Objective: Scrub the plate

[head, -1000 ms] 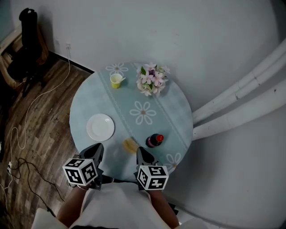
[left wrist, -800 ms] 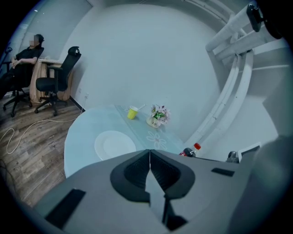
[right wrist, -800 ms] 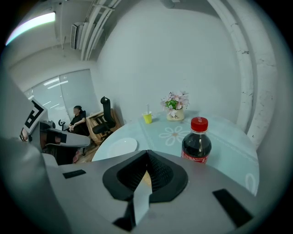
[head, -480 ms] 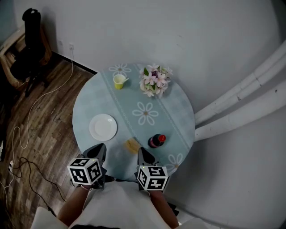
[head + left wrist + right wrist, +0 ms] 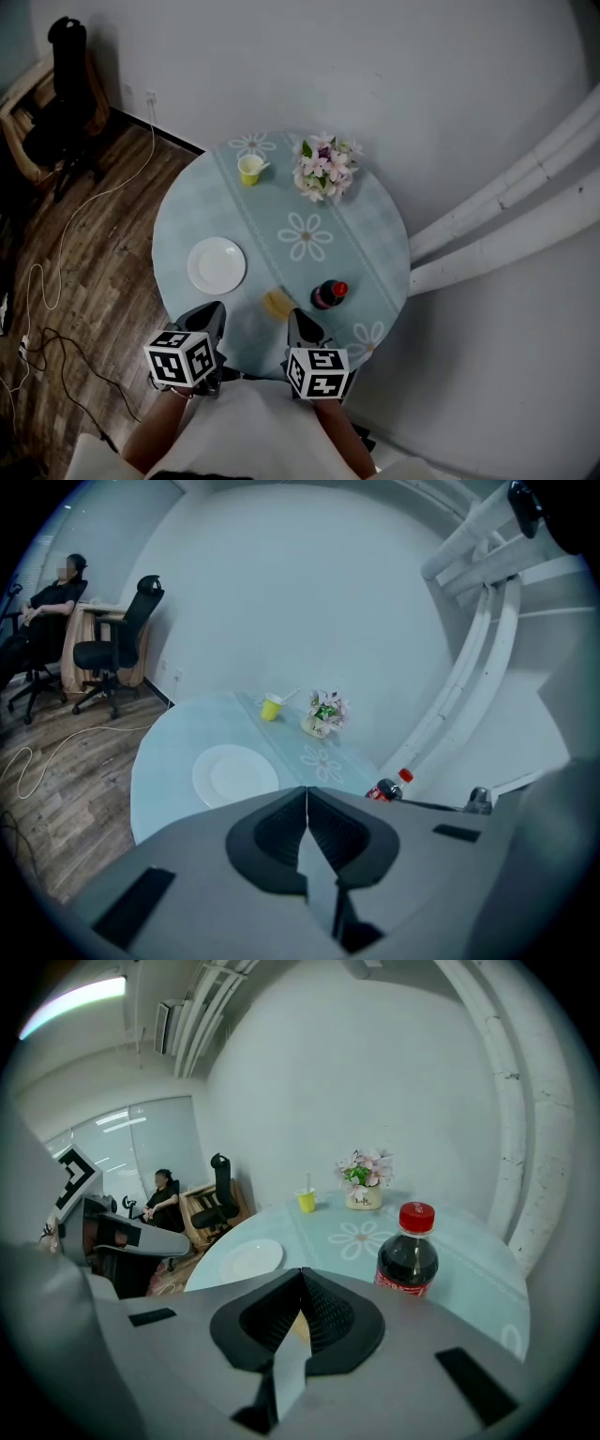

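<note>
- Looking down from the head view, the white plate [image 5: 217, 265] sits on the left side of the round table [image 5: 375, 234]. A yellow sponge [image 5: 277, 304] lies near the front edge, beside a cola bottle [image 5: 327, 293].
- Only the left gripper view catches a seated person [image 5: 52, 597] way back.
- The left claw [image 5: 208, 317] and right claw [image 5: 298, 323] both hover at the near edge, angled down, closed on nothing.
</note>
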Tool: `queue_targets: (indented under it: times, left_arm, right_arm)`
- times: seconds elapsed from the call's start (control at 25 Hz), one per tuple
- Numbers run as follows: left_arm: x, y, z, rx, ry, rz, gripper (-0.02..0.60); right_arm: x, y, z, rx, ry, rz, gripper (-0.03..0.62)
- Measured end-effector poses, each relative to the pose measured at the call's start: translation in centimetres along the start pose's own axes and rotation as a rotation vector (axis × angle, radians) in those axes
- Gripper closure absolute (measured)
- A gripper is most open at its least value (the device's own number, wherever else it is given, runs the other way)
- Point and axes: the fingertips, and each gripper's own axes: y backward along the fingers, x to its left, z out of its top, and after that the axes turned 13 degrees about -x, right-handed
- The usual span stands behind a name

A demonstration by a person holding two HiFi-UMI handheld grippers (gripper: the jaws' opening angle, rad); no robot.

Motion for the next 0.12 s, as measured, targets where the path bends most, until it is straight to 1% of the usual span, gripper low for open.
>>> queue_targets:
  times: [0.12]
  left_arm:
    - [-0.88,-0.39,-0.27,0.000,0.008,-0.031,0.569]
  right_arm:
    - [-0.62,0.21,0.05,0.004,0.011,-0.002,0.560]
